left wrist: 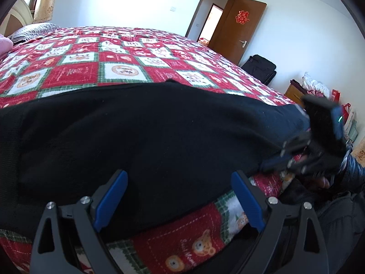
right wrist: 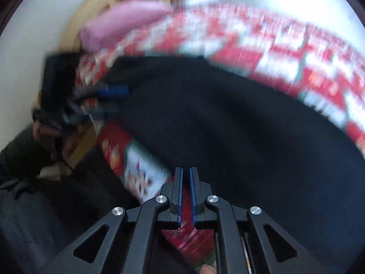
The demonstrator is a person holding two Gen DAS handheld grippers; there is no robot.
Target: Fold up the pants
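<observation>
Lying on the quilt (left wrist: 127,68), black pants (left wrist: 136,132); left tool (left wrist: 180,178) spread wide, right tool (right wrist: 186,171) closed empty.

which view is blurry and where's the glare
Right wrist view: motion blur smears the quilt and pink pillow. Left wrist view: sharp except the blurred right gripper; glare washes out the wall; fisheye curves the black pants.
</observation>
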